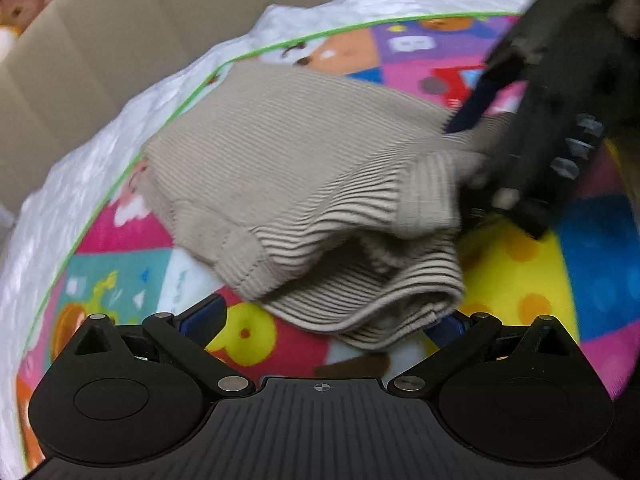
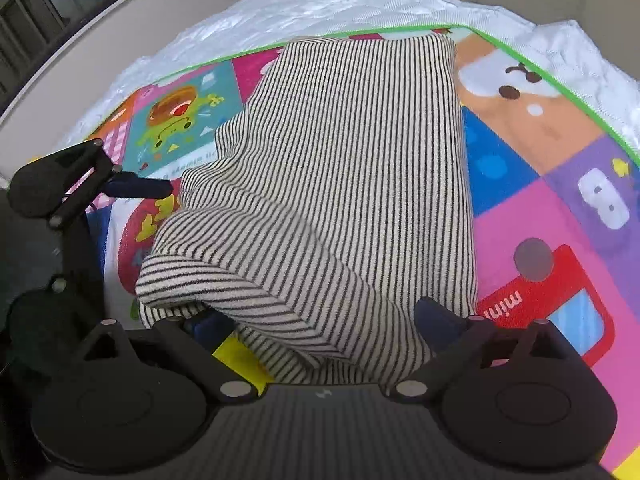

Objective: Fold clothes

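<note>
A cream garment with thin dark stripes [image 1: 300,184] lies folded on a colourful play mat [image 1: 520,280]. My left gripper [image 1: 326,320] is open at the garment's near edge, and the folded hem rests between its blue pads [image 1: 204,314]. In the right wrist view the same garment [image 2: 352,184] stretches away across the mat [image 2: 560,240]. Its near fold droops over and between the wide-apart fingers of my right gripper [image 2: 322,320], which is open. The blurred right gripper body [image 1: 540,140] sits at the garment's right side. A finger of the left gripper [image 2: 140,187] points at the garment's left edge.
The mat lies on a white quilted cover [image 1: 60,200], with a green border [image 2: 560,80] at its far edge. A beige cushioned back [image 1: 80,60] rises behind, with a plush toy [image 1: 20,4] on it. A window with bars [image 2: 60,0] is at far left.
</note>
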Demonstrator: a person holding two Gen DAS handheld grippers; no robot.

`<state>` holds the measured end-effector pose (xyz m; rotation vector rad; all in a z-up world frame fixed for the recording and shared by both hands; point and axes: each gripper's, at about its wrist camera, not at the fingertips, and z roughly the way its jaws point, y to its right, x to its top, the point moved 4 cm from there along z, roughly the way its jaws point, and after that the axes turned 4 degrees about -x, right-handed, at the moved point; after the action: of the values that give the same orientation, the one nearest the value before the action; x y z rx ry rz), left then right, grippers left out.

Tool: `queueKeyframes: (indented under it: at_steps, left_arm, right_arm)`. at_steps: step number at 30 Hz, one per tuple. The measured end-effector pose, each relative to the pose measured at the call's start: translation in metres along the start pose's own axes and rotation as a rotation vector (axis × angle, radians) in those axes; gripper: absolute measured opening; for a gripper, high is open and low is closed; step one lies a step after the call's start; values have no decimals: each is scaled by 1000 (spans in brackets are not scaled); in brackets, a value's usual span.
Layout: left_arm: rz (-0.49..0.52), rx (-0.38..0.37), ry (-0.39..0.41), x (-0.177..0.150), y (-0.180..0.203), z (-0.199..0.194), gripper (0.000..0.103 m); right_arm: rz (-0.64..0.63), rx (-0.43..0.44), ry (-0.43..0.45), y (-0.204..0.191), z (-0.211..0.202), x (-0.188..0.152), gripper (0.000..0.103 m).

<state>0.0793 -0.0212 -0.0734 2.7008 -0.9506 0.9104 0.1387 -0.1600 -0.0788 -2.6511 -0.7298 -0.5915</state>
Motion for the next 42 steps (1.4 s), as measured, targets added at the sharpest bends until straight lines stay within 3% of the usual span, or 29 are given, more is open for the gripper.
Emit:
queueKeyframes:
  at_steps: [6,10,17,18,19,20,21,23,25,28,32,36,38,42]
  left_arm:
    - [-153,22,45,-1,-28,2,103]
    - [-255,36,76,-2,-48,3,103]
    - [-346,17,70,-1,-62,8,103]
    - [-346,17,69,-1,-62,7,103]
    - [-347,18,69,-1,-62,7,103]
    - [-350,16,68,-2,-63,6,103]
    - [-356,16,67,-2,-64,4,103]
    - [-404,2,107,-4,-71,-10,103]
    - [-504,-50,199,-2,-88,-29,103]
    - [-591,-63,266,9,-116,-39,103]
    - [-440,36,124,31,-126,9,103]
    - [-334,44,-9,21,-122,57,103]
    - [-343,8,-14,13,-127,63,103]
    - [-540,-62,75,0,-164,50,103]
  right_arm:
    - [-97,-36,38,-5,-24,0,100]
    - [-388,-168,90,-23,-46,-11,103]
    - [-688,-329,111,-58,-11,-37,101]
    - [-736,-352,125,-63,-3,-40,88]
    - [-740,-351,126,-64,-4,-39,69]
    - [-744,-349,128,-65,-5,-38,58]
    - [-748,-348,129,-66,-6,-38,37]
    - [-755,-346,132,-68,-9,-36,32]
    - [-774,-336,122,-70,-15,-37,29]
    - [-820,-273,44,-74,-28,-47,27]
    - [-920,-207,-39,-88,-48,-57,27]
    - [-1009,-218,5,-92,-78,-19,28]
    - [-1059,-221,12,-91,-79,10,28]
    - [-1142,-213,-35,-86,-41,61,30]
